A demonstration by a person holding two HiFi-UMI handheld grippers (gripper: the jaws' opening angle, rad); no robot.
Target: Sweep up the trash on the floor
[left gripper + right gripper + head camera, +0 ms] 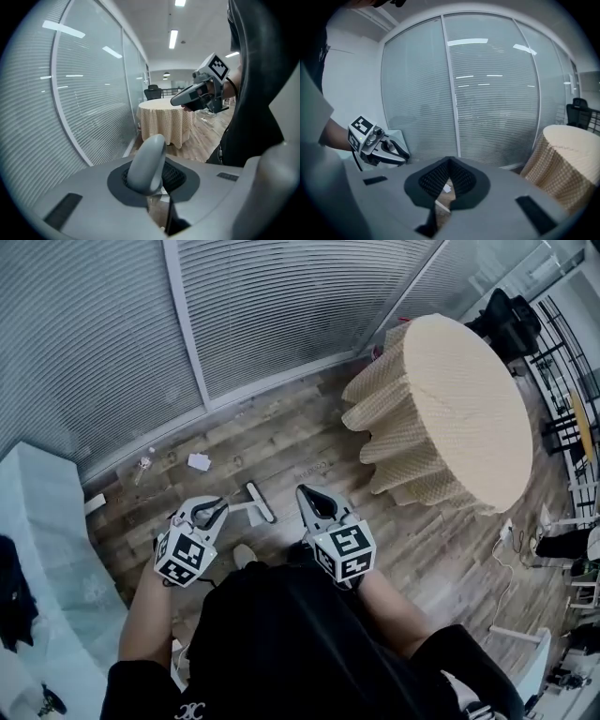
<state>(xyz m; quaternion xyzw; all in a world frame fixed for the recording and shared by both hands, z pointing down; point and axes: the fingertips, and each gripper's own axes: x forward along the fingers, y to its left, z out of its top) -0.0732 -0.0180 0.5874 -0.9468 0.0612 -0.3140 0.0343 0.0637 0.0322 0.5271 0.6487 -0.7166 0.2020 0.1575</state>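
Clenching the pale handle of a broom [260,503], the left gripper [216,510] hung over the wood floor [309,442], with the broom's head showing between the two grippers. The right gripper [306,493] beside it was closed on nothing. Farther out, a paper scrap [199,462] and a smaller bit of trash [144,464] lay near the glass wall [281,306], well apart from the round table [450,399].

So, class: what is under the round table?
The beige tablecloth hangs in folds close to the wooden floor, so only floor around it shows; legs and anything beneath are covered.
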